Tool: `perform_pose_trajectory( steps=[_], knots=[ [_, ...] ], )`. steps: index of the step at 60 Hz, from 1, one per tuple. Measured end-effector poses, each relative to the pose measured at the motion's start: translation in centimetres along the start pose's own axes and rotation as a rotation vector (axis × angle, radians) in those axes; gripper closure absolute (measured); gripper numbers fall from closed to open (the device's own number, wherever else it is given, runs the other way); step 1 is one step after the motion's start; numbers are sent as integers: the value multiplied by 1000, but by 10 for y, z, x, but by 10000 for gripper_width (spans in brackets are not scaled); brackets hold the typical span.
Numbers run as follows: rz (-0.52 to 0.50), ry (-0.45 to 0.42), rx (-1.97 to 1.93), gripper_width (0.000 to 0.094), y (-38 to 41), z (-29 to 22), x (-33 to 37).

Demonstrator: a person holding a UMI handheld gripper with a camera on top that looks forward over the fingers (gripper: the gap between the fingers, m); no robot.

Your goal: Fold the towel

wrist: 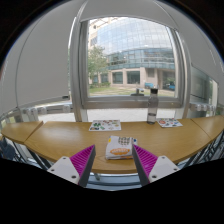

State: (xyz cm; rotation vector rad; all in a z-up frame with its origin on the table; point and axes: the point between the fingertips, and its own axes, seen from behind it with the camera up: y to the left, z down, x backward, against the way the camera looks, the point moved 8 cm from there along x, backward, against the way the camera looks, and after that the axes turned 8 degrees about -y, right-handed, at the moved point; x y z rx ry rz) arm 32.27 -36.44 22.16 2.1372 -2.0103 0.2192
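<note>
— Gripper view, was it? What did it show?

— The hand-held gripper (112,163) hung above the near edge of the wooden desk (60,137), its two fingers apart and holding nothing, magenta pads (80,158) facing each other across the gap.

— And the towel?

— What I took for the towel (120,148) lay folded flat on the desk at twelve o'clock from the fingers, just ahead of them, nothing touching it. Two flat printed things, maybe papers (104,125), lay further off at about eleven and one o'clock, by the big window (130,60).

— What could have gone wrong?

— I judged that coming down too steeply could drive the fingertips into the desk. Pinching only the top layer would let the rest drag and bunch. The cloth sat near the desk's edge, so a careless pull might tug it off.
</note>
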Motion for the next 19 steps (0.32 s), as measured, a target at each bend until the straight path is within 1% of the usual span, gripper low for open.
perform_pose_trajectory(
  steps=[19],
  knots=[
    [10, -17, 12, 201, 14, 0, 29]
  ],
)
